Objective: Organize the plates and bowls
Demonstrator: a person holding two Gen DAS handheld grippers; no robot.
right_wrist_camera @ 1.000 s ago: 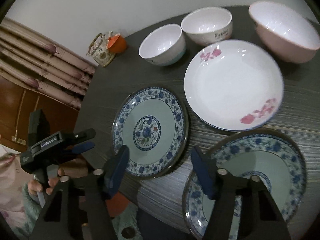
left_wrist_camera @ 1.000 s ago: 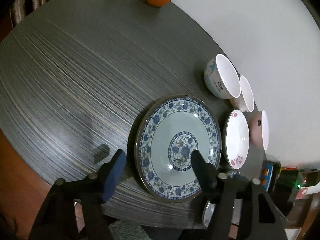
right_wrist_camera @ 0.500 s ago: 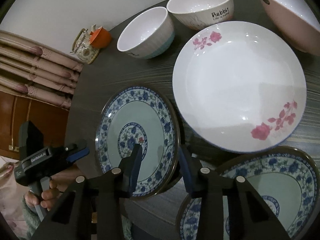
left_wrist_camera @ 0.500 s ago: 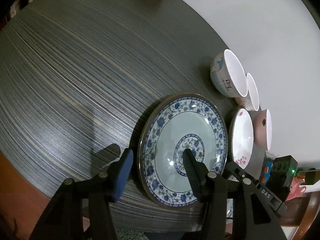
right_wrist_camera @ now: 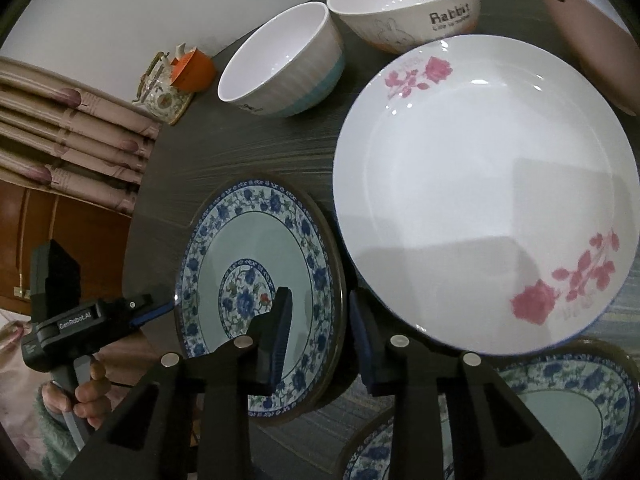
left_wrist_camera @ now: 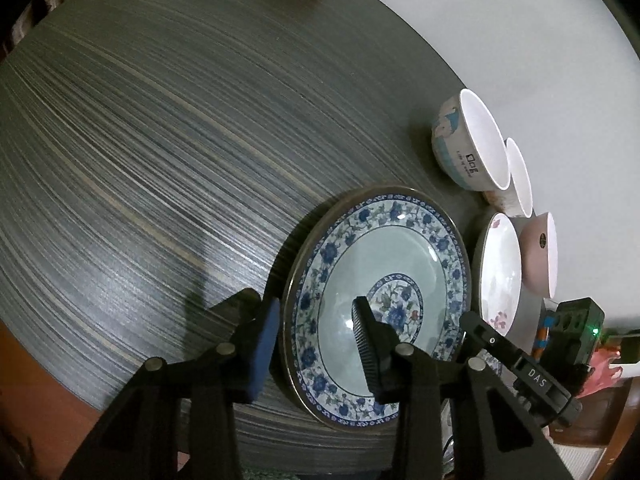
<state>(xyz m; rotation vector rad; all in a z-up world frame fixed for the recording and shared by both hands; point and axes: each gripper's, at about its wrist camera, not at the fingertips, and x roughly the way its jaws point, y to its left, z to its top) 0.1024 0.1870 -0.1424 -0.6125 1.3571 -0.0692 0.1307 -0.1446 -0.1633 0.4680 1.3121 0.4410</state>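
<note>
Only right wrist view shows second blue plate [right_wrist_camera: 560, 408].

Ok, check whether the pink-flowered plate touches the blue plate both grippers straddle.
Cannot tell: both wrist views show only a dark sliver between pink-flowered plate and blue plate.

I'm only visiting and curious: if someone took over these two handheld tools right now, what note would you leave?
Left gripper and right gripper: fingers closing over opposite rims of one blue floral plate, not yet pinching.
The plate lies on the table.
Rose plate, second blue plate, teal-banded bowl, Rabbit bowl and pink bowl sit separately.
Nothing is stacked yet; all sorting remains.
</note>
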